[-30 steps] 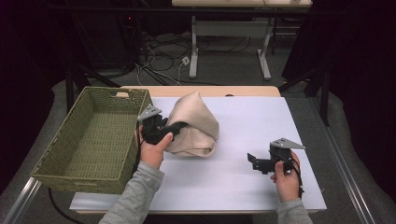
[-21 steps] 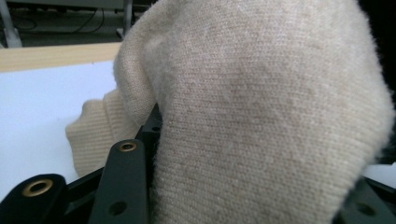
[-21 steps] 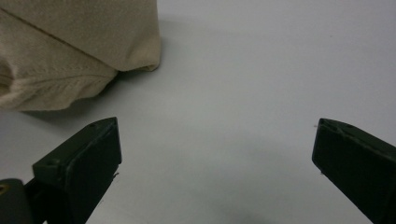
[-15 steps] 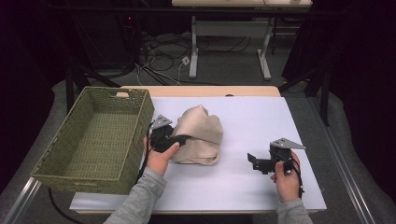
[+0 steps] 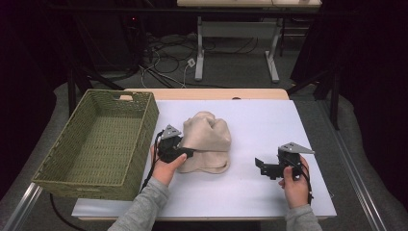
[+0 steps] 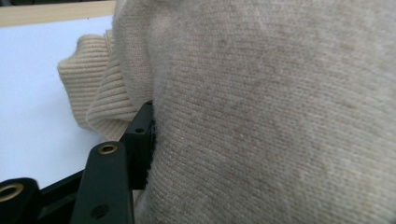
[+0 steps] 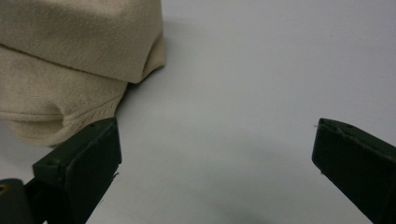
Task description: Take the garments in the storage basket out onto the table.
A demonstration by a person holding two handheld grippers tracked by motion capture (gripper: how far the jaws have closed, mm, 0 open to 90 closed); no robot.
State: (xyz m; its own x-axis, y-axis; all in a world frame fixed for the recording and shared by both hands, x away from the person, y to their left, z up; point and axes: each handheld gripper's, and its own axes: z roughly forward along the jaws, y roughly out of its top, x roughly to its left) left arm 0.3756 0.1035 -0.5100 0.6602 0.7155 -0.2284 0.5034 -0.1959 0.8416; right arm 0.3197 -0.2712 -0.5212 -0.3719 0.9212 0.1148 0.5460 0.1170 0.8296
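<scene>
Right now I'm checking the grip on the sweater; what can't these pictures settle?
- Left hand-held gripper: in the left gripper view the beige sweater covers its second jaw, so grip unclear.
- Sweater's underside: hidden by its own folds, high view.
- Wicker basket: near wall hides its front floor.

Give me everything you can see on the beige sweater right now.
The beige sweater is a soft knit garment, loosely bunched into a rounded heap with ribbed edges showing at one end. It lies on the white table top, right of the wicker basket. The left gripper is at its left side, one of its fingers against the knit; its jaws have just been opening. The right gripper is open and apart from it.
</scene>
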